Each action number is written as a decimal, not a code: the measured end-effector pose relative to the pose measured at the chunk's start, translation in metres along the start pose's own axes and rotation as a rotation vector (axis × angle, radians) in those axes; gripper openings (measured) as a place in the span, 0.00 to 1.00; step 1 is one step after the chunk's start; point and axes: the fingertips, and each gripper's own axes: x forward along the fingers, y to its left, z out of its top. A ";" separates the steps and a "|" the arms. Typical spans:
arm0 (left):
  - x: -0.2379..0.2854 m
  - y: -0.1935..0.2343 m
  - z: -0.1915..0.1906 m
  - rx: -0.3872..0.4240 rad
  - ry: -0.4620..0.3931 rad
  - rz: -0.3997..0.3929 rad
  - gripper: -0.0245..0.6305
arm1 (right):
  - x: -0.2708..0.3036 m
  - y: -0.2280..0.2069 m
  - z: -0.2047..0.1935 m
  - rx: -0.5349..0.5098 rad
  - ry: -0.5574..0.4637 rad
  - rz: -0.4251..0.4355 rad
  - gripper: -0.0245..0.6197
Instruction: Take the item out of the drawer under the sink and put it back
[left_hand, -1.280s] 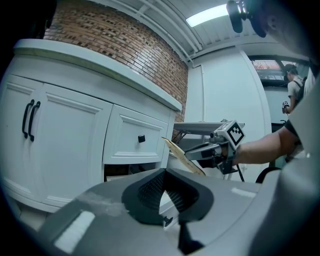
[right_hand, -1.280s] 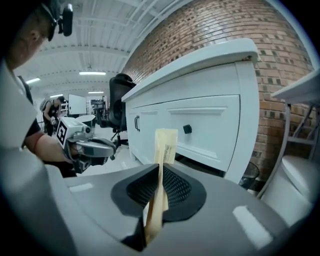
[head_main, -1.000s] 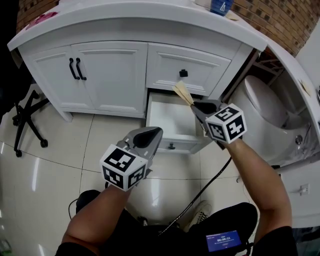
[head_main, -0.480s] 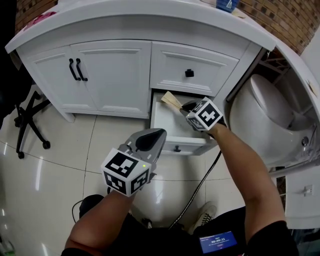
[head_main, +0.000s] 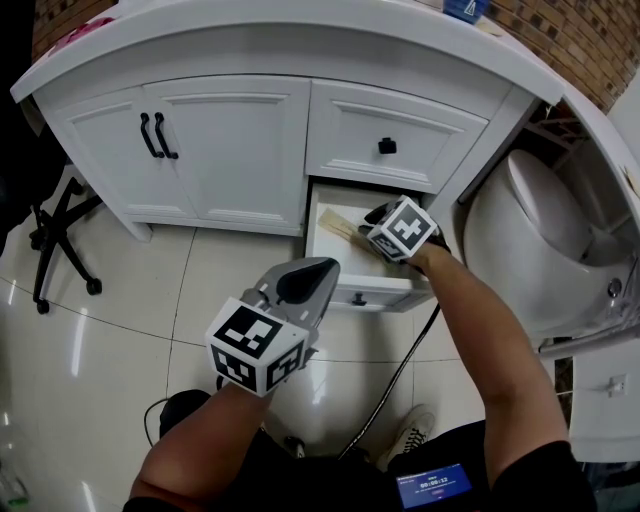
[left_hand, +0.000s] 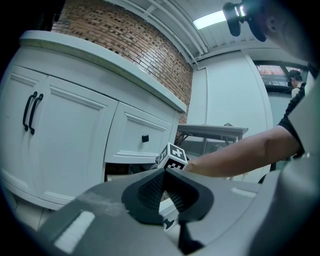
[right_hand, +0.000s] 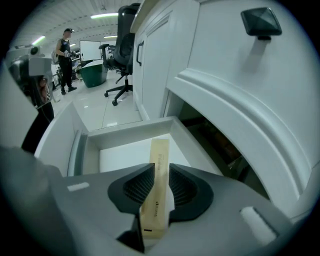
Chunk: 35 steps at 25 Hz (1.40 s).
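Right claw (right_hand: 161, 172) is clamped on the tan stick (right_hand: 159, 152), long end pointing straight ahead over the open drawer (right_hand: 127, 129) just below; left claw (left_hand: 164, 174) is closed on nothing, well back.

Stick (right_hand: 159, 152): flat, long, pale tan, small dark print near one end; pinched between right gripper (right_hand: 160, 175) pads, slanting down into drawer, frame centre.
Drawer (head_main: 390, 293): white, black knob, pulled open, upper centre.
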 end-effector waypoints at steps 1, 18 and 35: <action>0.000 0.000 0.000 0.000 0.000 -0.001 0.05 | 0.000 0.000 0.000 -0.003 0.001 -0.002 0.18; -0.004 -0.001 0.002 0.016 -0.001 0.021 0.05 | -0.067 0.005 0.023 -0.053 -0.137 -0.109 0.05; -0.023 0.003 0.017 0.008 -0.045 0.027 0.05 | -0.220 0.087 0.010 0.402 -0.584 -0.014 0.05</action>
